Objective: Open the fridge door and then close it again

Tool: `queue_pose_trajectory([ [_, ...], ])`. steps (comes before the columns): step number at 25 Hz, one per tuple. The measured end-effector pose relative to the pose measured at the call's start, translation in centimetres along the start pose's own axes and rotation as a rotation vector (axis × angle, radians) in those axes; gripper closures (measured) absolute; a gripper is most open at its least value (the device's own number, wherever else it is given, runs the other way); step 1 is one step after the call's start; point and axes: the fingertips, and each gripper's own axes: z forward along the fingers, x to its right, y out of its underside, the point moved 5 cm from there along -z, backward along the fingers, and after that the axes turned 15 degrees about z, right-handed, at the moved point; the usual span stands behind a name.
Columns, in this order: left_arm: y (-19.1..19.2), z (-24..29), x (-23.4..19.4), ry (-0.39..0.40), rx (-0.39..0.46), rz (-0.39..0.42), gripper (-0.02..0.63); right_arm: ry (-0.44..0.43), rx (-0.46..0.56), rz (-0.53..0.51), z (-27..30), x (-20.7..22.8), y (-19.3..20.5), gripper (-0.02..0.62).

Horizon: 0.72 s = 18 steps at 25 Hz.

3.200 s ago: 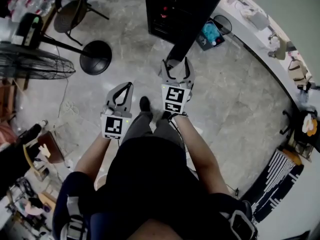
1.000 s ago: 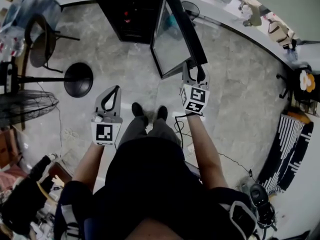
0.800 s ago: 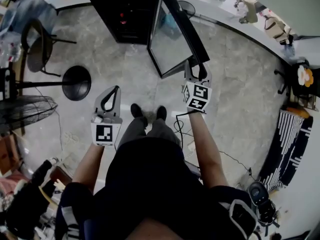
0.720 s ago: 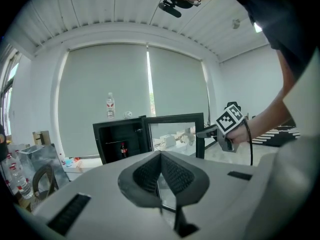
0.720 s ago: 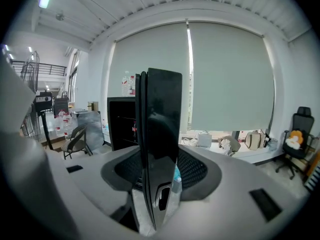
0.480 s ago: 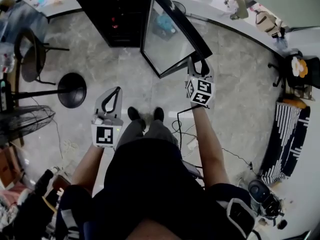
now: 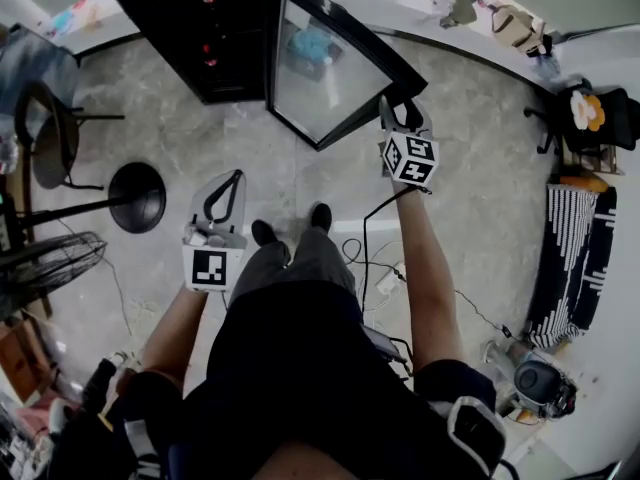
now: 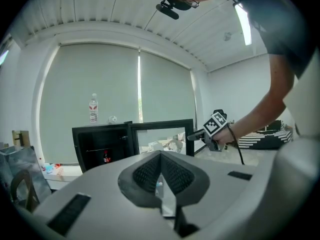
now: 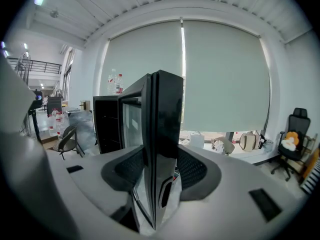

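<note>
**Right gripper holding the open fridge door by its free edge**

Seen from above, a person (image 7: pixel 300 368) is standing on a grey stone-patterned floor (image 7: pixel 480 198), facing a low black fridge (image 7: pixel 190 38). The fridge door (image 7: pixel 320 78), a glass pane in a black frame, is standing wide open and swinging out to the fridge's right, towards the person.

The right gripper (image 7: pixel 399 111) is reaching forward at arm's length and clamping the door's outer edge. In the right gripper view, the black edge is running upright between the two jaws, with a ribbed pad pressing on each side of it.

The left gripper (image 7: pixel 222 190) is hanging over the bare floor, just left of the person's legs and well apart from the fridge. Its jaws are meeting tip to tip, and nothing is sitting between them.

A clear water bottle (image 8: pixel 93 109) is standing on top of the fridge. A chair (image 7: pixel 45 118) is sitting off to the left, and a dark cable (image 7: pixel 370 258) is trailing across the floor near the person's feet.
</note>
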Motion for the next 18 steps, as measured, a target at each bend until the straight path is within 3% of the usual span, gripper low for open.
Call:
queue_pose_trajectory([
  [6, -1.4, 2.9, 1.8, 0.002, -0.005, 0.03, 0.582, -0.021, 0.001, 0.007, 1.8, 3.5, -1.3, 0.38],
  [18, -5.5, 11.7, 5.5, -0.073, -0.066, 0.017, 0.583, -0.17, -0.024, -0.039, 8.1, 10.1, -5.2, 0.379],
])
